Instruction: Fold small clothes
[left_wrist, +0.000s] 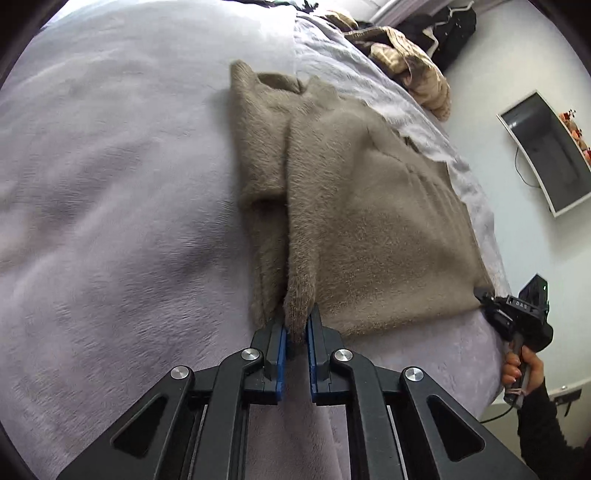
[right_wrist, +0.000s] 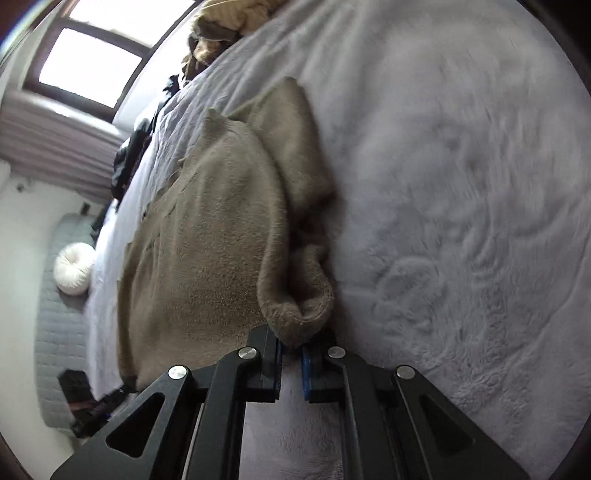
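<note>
Taupe garment lies lengthwise away, both claws clamped on its near corners.

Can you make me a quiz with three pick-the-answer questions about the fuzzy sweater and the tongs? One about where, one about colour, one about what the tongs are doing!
1. Where does the fuzzy sweater lie?
A. On the lilac blanket
B. On the floor
C. On a chair

2. What colour are the pads inside the left tongs?
A. Red
B. Blue
C. Yellow

3. What are the right tongs doing?
A. Hanging wide open above the bed
B. Pinching a sweater edge
C. Holding a pillow

Answers:
1. A, since lilac blanket shows all around the sweater.
2. B, as blue strips line both fingers in the left wrist view.
3. B, because a rolled brown edge sits squeezed between the fingers in the right wrist view.
</note>
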